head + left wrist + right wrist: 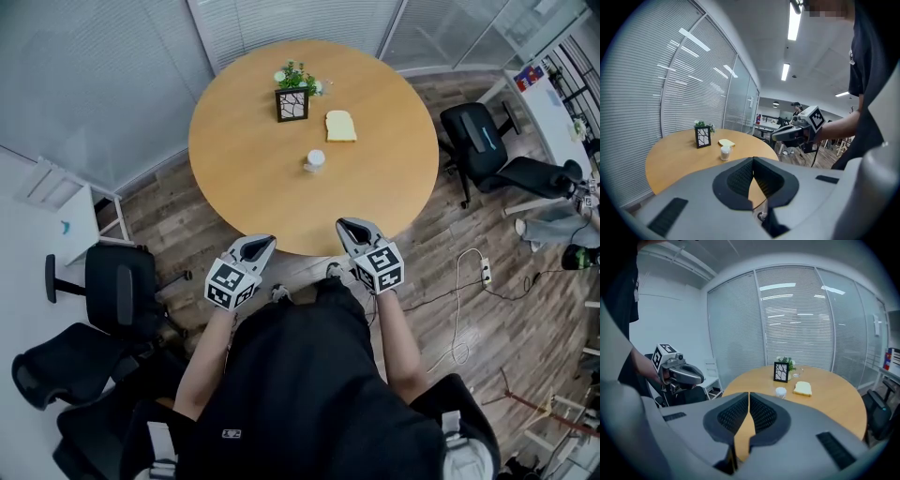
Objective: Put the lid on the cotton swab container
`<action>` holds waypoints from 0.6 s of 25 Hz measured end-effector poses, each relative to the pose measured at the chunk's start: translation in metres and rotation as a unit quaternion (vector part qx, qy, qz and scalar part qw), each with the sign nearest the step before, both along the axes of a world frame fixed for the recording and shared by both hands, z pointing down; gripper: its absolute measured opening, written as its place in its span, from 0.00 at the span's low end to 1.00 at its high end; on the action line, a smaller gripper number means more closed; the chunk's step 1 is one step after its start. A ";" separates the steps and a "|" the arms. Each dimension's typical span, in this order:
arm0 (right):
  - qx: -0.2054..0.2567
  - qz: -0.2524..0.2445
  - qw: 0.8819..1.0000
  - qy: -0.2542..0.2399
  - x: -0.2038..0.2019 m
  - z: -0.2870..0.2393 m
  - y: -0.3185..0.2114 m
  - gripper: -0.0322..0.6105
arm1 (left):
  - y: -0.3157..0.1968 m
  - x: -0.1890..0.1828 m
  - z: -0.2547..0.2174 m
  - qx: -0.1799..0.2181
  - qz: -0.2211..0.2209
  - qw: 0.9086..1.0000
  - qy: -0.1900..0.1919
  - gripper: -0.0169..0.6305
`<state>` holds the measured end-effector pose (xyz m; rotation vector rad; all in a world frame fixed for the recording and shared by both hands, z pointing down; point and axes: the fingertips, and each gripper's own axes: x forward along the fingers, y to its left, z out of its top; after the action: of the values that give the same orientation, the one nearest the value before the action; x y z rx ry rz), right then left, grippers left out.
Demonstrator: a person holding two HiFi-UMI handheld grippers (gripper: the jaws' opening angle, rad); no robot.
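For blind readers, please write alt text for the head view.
Seen from above, a person holds the left gripper and right gripper, both shut, at the near edge of a round table. On it: a cotton swab container, a yellow slab, a potted plant.

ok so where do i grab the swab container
Probably its round side wall, low down. The container stands upright and alone, apart from the yellow slab and planter, so come in level from the near edge of the table.
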<state>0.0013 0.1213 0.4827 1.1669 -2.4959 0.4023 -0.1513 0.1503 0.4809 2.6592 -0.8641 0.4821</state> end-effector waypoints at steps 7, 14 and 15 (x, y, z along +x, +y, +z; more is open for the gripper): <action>-0.002 -0.033 0.999 -0.003 0.026 -0.002 -0.025 0.06 | -0.013 0.029 -0.004 0.001 -0.033 0.999 -0.001 0.04; -0.009 -0.054 0.999 0.003 0.056 0.003 -0.053 0.06 | -0.028 0.057 -0.002 -0.005 -0.067 0.998 -0.004 0.04; -0.010 -0.060 0.998 0.003 0.059 0.004 -0.056 0.06 | -0.030 0.060 0.000 -0.008 -0.073 0.997 -0.005 0.04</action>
<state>0.0606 0.0652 0.4866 1.0032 -2.5352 0.3891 -0.0913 0.1204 0.4810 2.5587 -1.0439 0.4632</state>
